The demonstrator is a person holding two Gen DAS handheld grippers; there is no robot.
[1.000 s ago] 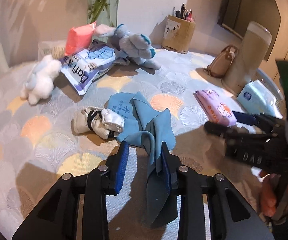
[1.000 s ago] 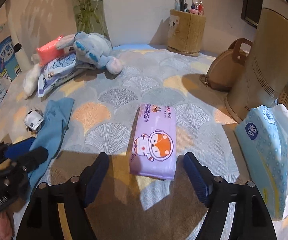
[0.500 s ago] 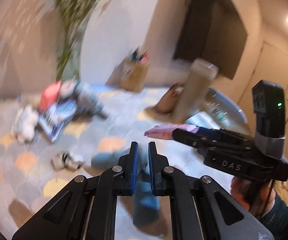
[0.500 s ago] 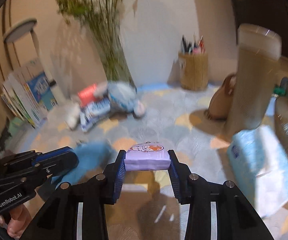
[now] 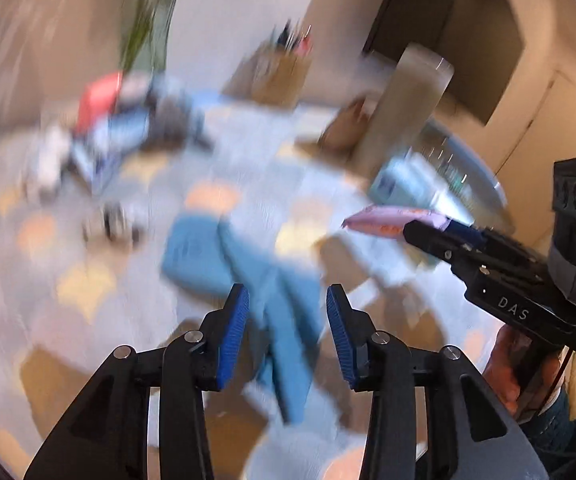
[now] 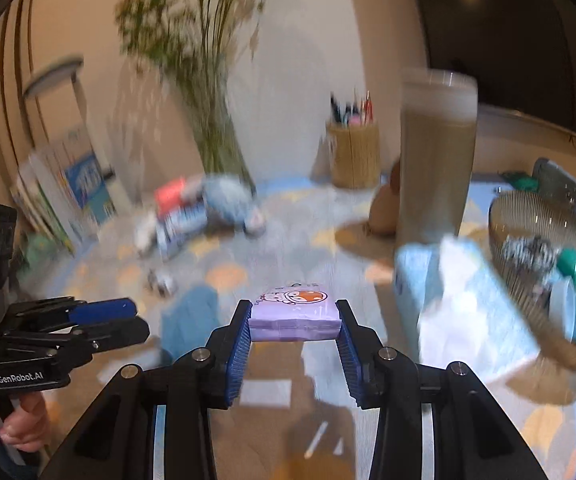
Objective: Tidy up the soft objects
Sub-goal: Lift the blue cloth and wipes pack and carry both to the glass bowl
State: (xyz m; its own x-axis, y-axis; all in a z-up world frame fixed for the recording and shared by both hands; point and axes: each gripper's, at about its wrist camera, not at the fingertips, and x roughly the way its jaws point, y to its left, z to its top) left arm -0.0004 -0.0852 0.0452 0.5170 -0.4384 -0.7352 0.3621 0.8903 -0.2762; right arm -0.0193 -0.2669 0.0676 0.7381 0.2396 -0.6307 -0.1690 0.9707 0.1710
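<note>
The right gripper (image 6: 293, 344) squeezes the purple wipes pack (image 6: 293, 314); the left gripper (image 5: 288, 336), newly spread apart, holds nothing, blue cloth (image 5: 248, 272) just below it

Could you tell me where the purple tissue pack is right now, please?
The purple tissue pack is clamped in the right gripper, lifted off the table; in the right wrist view the blue cloth lies to its left and the pale blue tissue pack to its right.
</note>
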